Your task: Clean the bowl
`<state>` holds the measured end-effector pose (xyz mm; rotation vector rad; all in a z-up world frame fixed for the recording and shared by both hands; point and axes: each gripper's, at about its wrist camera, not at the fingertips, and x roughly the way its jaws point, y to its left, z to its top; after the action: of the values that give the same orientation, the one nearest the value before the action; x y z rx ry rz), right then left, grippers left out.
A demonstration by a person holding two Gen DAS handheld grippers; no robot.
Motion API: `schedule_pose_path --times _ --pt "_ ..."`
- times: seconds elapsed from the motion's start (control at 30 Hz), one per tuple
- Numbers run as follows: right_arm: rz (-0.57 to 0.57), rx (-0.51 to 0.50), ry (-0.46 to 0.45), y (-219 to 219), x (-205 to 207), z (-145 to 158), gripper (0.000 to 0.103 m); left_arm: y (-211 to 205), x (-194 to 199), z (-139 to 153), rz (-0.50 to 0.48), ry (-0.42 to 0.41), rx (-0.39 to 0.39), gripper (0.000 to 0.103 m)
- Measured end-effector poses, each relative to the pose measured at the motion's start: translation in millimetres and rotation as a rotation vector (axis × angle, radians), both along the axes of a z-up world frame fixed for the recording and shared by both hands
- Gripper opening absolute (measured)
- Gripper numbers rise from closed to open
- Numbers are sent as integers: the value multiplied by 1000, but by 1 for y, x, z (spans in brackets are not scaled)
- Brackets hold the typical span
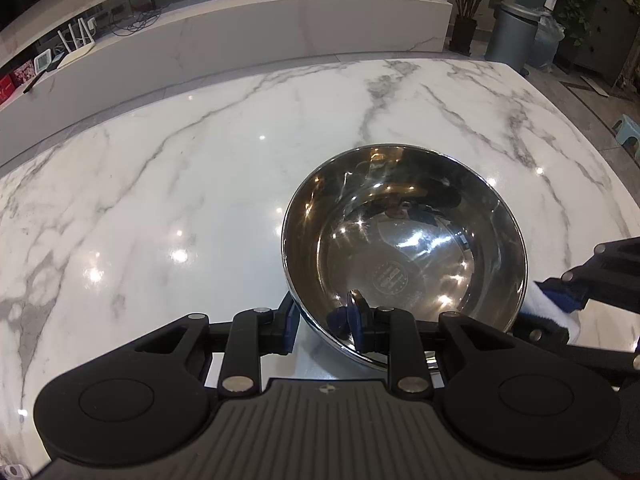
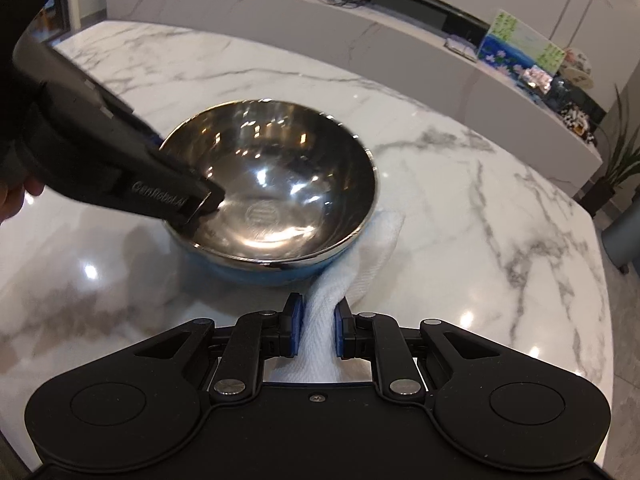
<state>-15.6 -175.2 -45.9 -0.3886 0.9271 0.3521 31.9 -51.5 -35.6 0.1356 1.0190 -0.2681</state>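
Left gripper [image 1: 326,322] clamps near rim of bowl [image 1: 404,248] on marble table [image 1: 180,184]; right gripper [image 2: 318,330], pinching white cloth [image 2: 320,320], sits just near-right of the bowl, cloth touching its outer wall.

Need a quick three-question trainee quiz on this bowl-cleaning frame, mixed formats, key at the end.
1. True or false: the left gripper has its fingers astride the rim of the steel bowl.
2. What does the right gripper hold? A) sponge B) white cloth C) nothing
3. Fill in: the cloth lies against the bowl's ___ wall, not inside it.

Key: 1 true; 2 B; 3 outer
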Motion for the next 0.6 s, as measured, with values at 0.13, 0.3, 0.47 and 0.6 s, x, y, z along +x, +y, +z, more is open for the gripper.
schedule_pose_path --times 0.13,0.3,0.47,0.6 --pt "-13 2 -2 -3 1 1 14 6 3 0 60 51 -51 28" --pt "-54 25 -57 -12 2 11 14 13 3 1 104 101 -91 35" --pt "-71 55 -97 -19 1 22 14 14 0 2 114 135 -113 35" --pt "-49 54 -87 -16 0 22 14 12 1 1 106 121 -104 30"
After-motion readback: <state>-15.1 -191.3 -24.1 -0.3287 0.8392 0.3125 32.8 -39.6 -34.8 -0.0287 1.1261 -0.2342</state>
